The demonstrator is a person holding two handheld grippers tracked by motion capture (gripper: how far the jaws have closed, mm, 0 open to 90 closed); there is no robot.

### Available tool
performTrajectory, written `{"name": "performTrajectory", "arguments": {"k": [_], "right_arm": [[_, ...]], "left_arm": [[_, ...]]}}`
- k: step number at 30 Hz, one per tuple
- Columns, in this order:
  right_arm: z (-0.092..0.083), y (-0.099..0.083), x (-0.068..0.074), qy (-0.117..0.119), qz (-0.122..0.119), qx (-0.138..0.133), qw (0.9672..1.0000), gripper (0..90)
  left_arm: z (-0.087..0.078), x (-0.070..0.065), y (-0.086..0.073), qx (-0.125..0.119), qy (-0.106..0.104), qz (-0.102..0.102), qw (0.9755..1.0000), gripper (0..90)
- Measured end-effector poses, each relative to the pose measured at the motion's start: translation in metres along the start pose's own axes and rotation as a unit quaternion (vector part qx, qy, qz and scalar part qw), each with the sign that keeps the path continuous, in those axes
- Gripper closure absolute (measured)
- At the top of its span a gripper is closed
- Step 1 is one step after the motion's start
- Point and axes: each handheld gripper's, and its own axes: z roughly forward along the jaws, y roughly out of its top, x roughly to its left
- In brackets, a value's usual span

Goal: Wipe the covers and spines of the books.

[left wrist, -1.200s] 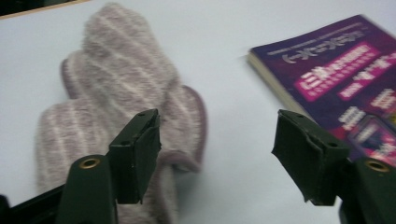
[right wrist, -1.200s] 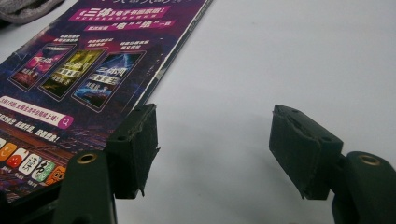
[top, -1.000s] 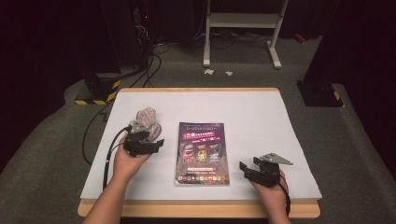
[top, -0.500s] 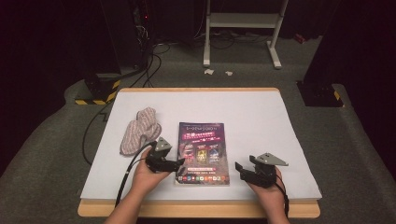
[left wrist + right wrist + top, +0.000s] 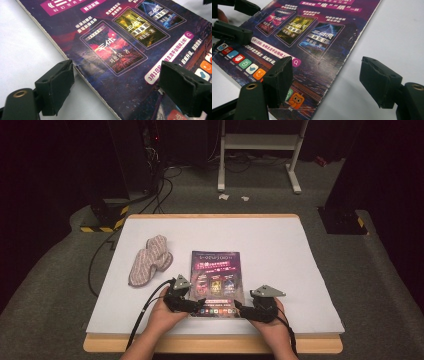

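Left gripper (image 5: 196, 304) at magazine (image 5: 215, 272) near-left corner, jaws wide, just opening, right gripper (image 5: 242, 308) at near-right corner, likewise wide, nothing clamped.

Light: my table (image 5: 280, 245) is bright, room beyond dark at 12 o'clock.
Glare: soft sheen on booklet (image 5: 130, 50).
Focus: my near jaws blur.

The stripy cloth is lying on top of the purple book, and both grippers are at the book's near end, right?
Not quite. The stripy cloth lies on the white table to the left of the purple book, apart from it, as the high view shows. The left gripper and right gripper are indeed at the book's near end.
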Motion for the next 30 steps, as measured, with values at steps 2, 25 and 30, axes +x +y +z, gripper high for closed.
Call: {"name": "performTrajectory", "arguments": {"k": [2, 25, 30], "right_arm": [[0.003, 0.000, 0.002, 0.001, 0.000, 0.006, 1.0000, 26.7], [0.013, 0.000, 0.006, -0.002, 0.002, 0.034, 0.9994, 27.2], [0.012, 0.005, 0.008, 0.015, 0.013, 0.047, 0.9987, 32.3]], "left_arm": [[0.000, 0.000, 0.000, 0.001, 0.005, 0.003, 1.0000, 13.9], [-0.003, -0.003, 0.004, 0.031, 0.003, 0.006, 0.9995, 15.4], [-0.005, -0.007, 0.001, 0.025, 0.004, 0.000, 0.9997, 15.1]]}}
